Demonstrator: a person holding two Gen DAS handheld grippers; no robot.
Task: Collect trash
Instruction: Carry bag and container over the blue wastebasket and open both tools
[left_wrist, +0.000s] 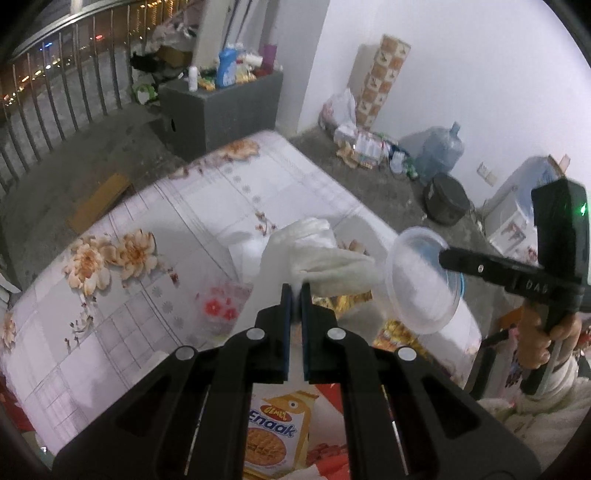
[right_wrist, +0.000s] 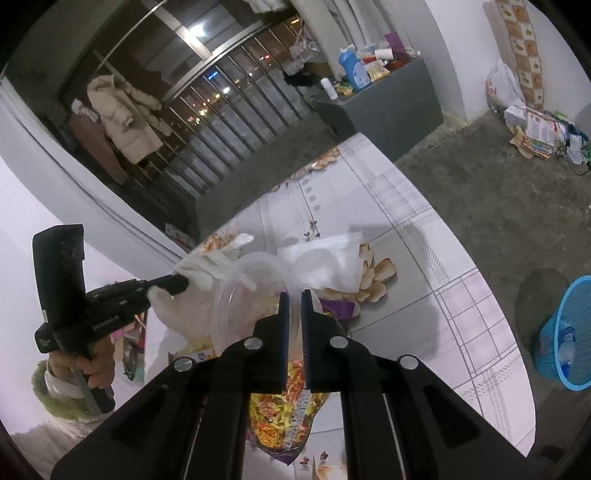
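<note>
Floral vinyl covered the table (left_wrist: 122, 295), cream and pink blossoms on a pale grid, and it stood on a rough concrete floor (right_wrist: 491, 206) beside a metal railing (left_wrist: 55, 107) with city lights behind. A grey cabinet (left_wrist: 221, 107) past the table's far corner carried bottles and packets; a blue water jug (left_wrist: 441, 151) sat by the white wall, and a blue mesh bin (right_wrist: 567, 332) waited on the floor off the table's right edge. Under the left gripper (left_wrist: 295, 291) lay a biscuit pack (left_wrist: 273, 435) reading "Enaak". That left gripper was pinched tight on a crumpled white tissue (left_wrist: 317, 254), lifted above the table's near edge. The right gripper (right_wrist: 294, 295) was clamped on the rim of a clear plastic cup (right_wrist: 247, 299), its mouth tipped toward the tissue. A flat white napkin (right_wrist: 325, 262) and scattered chips (right_wrist: 373, 280) lay on the cloth just beyond, with a colourful snack bag (right_wrist: 284, 413) below the right gripper.
</note>
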